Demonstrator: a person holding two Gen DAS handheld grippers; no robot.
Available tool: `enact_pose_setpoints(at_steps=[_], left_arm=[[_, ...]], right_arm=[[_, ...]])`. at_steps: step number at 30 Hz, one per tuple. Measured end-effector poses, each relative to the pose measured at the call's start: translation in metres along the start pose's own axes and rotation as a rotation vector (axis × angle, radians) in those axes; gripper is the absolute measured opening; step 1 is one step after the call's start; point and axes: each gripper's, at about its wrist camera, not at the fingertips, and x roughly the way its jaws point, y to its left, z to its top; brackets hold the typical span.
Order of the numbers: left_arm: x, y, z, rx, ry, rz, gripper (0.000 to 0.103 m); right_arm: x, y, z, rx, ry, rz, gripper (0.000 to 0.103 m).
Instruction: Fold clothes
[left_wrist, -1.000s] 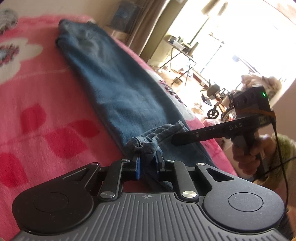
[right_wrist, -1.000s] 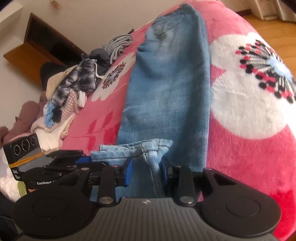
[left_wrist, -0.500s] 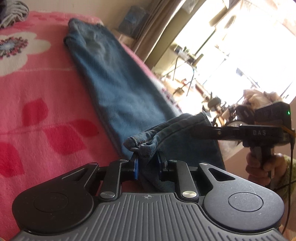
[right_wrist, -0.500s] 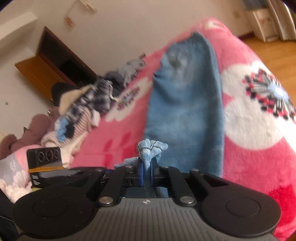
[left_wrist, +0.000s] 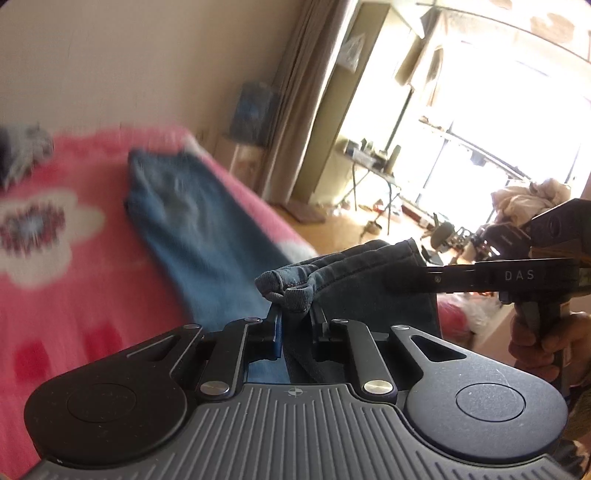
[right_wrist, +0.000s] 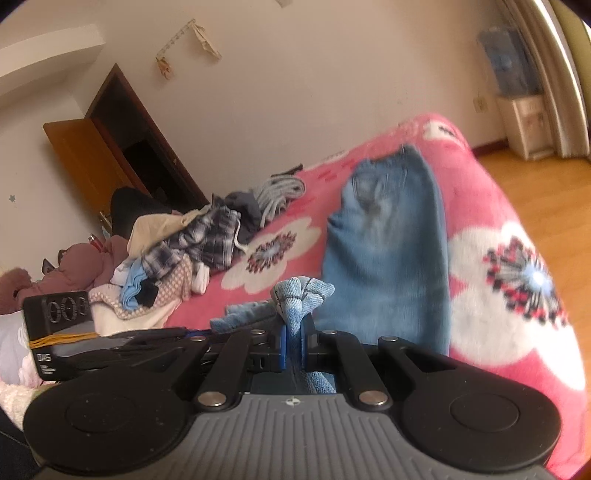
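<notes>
Up off the bed, the hem end of the jeans (left_wrist: 207, 221) is bunched and lifted, pinched at two spots. From the left wrist view the left gripper (left_wrist: 295, 325) has its jaws pressed together on a dark fold of denim at 12 o'clock from its body, while the right gripper (left_wrist: 402, 282) comes in from 3 o'clock, a hand (left_wrist: 543, 347) on its handle, its tips buried in the same hem. From the right wrist view its blue pads (right_wrist: 282, 343) clamp a pale knot of cloth. Beyond, toward 1 o'clock, the jeans lie flat on the pink flowered blanket (right_wrist: 517, 280); a heap of clothes (right_wrist: 192, 236) sits at 10 o'clock.
</notes>
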Motion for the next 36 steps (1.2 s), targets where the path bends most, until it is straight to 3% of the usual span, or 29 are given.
enact_pose_setpoints(at_steps=[9, 21, 31, 36], left_arm=[[0.014, 0.009, 0.028, 0.028, -0.069, 0.044, 0.012], [0.061, 0.061, 0.041, -0.047, -0.074, 0.081, 0.012], [0.088, 0.102, 0.053, -0.061, -0.086, 0.116, 0.012], [0.121, 0.119, 0.078, -0.013, -0.093, 0.153, 0.012]], right_arm=[[0.011, 0.018, 0.042, -0.121, -0.017, -0.060, 0.007], [0.086, 0.004, 0.078, -0.174, 0.069, -0.148, 0.007], [0.146, -0.012, 0.099, -0.172, 0.066, -0.179, 0.007], [0.181, -0.027, 0.120, -0.182, 0.052, -0.225, 0.007]])
